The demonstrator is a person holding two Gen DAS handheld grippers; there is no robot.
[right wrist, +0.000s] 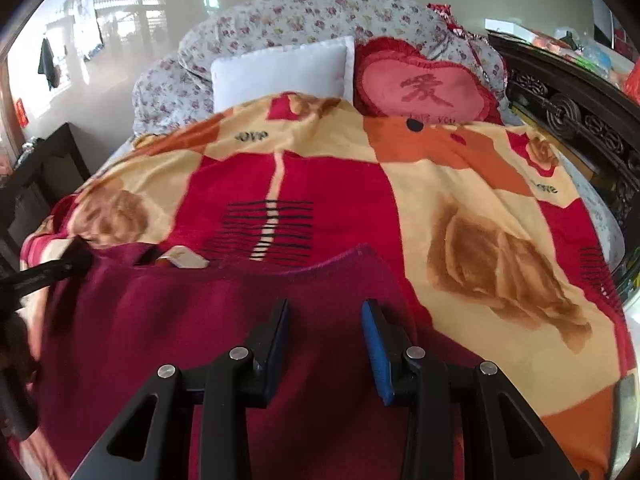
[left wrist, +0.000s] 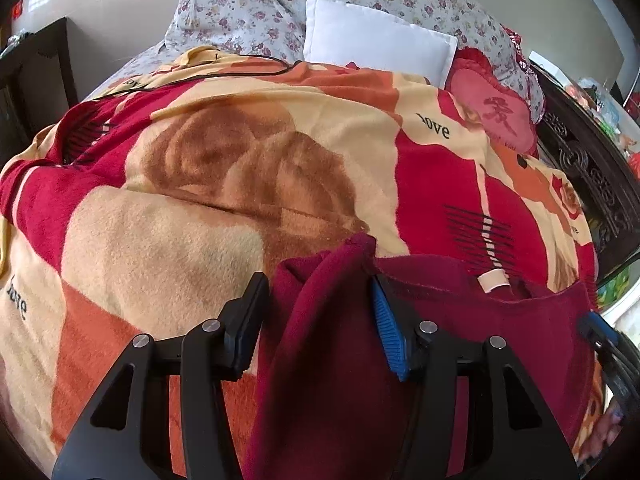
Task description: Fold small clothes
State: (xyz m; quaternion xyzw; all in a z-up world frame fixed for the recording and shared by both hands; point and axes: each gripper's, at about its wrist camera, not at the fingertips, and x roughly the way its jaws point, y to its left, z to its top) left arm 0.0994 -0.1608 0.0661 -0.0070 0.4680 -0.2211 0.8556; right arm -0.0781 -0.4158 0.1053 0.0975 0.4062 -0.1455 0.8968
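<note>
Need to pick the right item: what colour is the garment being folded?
Dark maroon garment, plain; clearest in the right wrist view.

Both cameras sit low at the foot end of the bed, looking forward along their fingers toward the headboard end. The left wrist view rides behind the left gripper [left wrist: 320, 312], close over the maroon garment [left wrist: 332, 360], and sits left of its partner — the right gripper [left wrist: 600, 332] shows at its right edge. The right wrist view looks from behind that gripper [right wrist: 326, 340], equally near the cloth. The 2 views share the patterned blanket [left wrist: 200, 184], white pillow [left wrist: 376, 40] and heart cushion [left wrist: 496, 108].
</note>
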